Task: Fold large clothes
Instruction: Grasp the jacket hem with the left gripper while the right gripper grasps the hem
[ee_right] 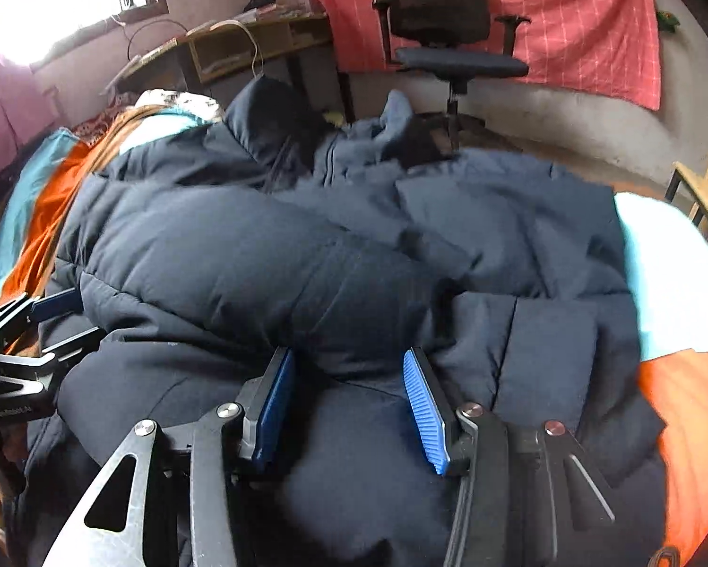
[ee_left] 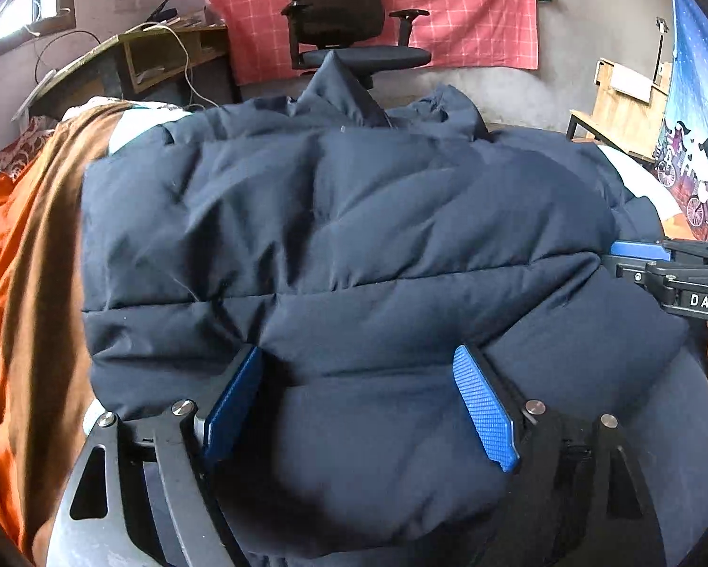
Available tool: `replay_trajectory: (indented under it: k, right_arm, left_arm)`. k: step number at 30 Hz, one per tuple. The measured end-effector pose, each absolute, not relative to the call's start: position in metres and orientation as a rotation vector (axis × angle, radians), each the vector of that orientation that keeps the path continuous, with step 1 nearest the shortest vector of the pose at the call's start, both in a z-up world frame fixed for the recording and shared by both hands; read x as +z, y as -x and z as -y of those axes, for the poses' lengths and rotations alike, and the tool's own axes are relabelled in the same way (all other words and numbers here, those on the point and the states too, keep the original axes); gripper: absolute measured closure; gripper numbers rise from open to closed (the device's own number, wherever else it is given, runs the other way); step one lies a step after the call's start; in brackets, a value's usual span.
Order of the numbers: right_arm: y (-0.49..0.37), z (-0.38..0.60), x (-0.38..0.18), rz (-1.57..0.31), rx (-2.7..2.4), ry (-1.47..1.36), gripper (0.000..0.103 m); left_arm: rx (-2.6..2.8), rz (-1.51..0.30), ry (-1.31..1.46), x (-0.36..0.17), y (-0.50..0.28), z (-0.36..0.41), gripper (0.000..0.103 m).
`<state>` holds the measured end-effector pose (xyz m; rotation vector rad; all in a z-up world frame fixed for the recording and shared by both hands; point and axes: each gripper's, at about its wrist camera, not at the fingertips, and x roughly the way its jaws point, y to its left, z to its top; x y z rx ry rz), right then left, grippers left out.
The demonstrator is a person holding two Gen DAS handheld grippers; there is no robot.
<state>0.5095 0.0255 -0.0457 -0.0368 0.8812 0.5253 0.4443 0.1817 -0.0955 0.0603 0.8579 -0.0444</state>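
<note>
While I work from the left, an orange sheet (ee_left: 4, 283) covers the bed and carries the navy puffer jacket (ee_left: 344, 217), which lies spread across it with its collar toward the office chair (ee_left: 349, 14) at the far wall. My left gripper (ee_left: 363, 378) sits low over the near hem, jaws wide, padding bulging between the blue pads but not pinched, so I judge it is placed to take that edge. Further right, my right gripper (ee_right: 349, 378) hovers at the same hem, jaws at a middling gap, holding nothing. A folded-over quilted panel (ee_right: 240, 260) lies ahead of it; I judge both are set to lift the hem together.
</note>
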Motion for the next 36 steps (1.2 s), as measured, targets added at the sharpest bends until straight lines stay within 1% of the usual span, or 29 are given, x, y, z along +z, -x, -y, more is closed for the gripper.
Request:
replay_trajectory:
  k: [3,8,11,14,16,17,18,20,21,24,28,32,36]
  right_arm:
    - [-0.515,-0.028,-0.055,-0.903,0.526,0.035,0.057]
    - [-0.515,-0.030,-0.066,-0.883,0.523,0.035,0.057]
    - [-0.510,-0.026,-0.066,-0.858,0.523,0.023,0.057]
    - [-0.507,-0.022,-0.058,-0.857,0.534,0.011,0.056]
    - [-0.507,-0.019,-0.047,-0.866,0.524,0.021,0.051]
    - [-0.507,-0.018,-0.041,-0.864,0.518,0.023,0.044]
    - [-0.508,-0.016,-0.033,-0.852,0.511,0.019,0.035]
    - [-0.516,-0.013,-0.017,-0.812,0.515,-0.001,0.025]
    - [-0.523,-0.014,-0.009,-0.793,0.514,-0.007,0.023]
    - [-0.558,-0.026,0.007,-0.762,0.477,-0.035,0.022]
    - [-0.626,-0.041,0.013,-0.786,0.405,-0.110,0.022]
    - [-0.683,-0.050,0.012,-0.834,0.362,-0.198,0.022]
    - [-0.715,-0.061,0.011,-0.870,0.362,-0.239,0.024]
  left_arm:
    - [-0.045,-0.858,-0.058,-0.104,-0.448,-0.183,0.024]
    - [-0.027,-0.853,-0.081,-0.108,-0.452,-0.179,0.023]
    - [-0.048,-0.825,-0.055,-0.102,-0.447,-0.184,0.023]
    - [-0.114,-0.810,-0.005,-0.083,-0.440,-0.194,0.023]
    - [-0.149,-0.755,0.014,-0.063,-0.440,-0.202,0.023]
    - [-0.155,-0.732,0.015,-0.052,-0.444,-0.206,0.023]
    - [-0.159,-0.715,0.012,-0.042,-0.451,-0.209,0.023]
    - [-0.129,-0.698,-0.024,-0.025,-0.474,-0.211,0.023]
    - [-0.097,-0.692,-0.052,-0.019,-0.489,-0.211,0.023]
    - [-0.010,-0.677,-0.075,-0.007,-0.540,-0.216,0.023]
    - [0.056,-0.692,-0.011,-0.013,-0.600,-0.233,0.023]
    - [0.038,-0.713,0.063,-0.016,-0.630,-0.236,0.023]
    - [0.031,-0.744,0.142,-0.021,-0.653,-0.234,0.023]
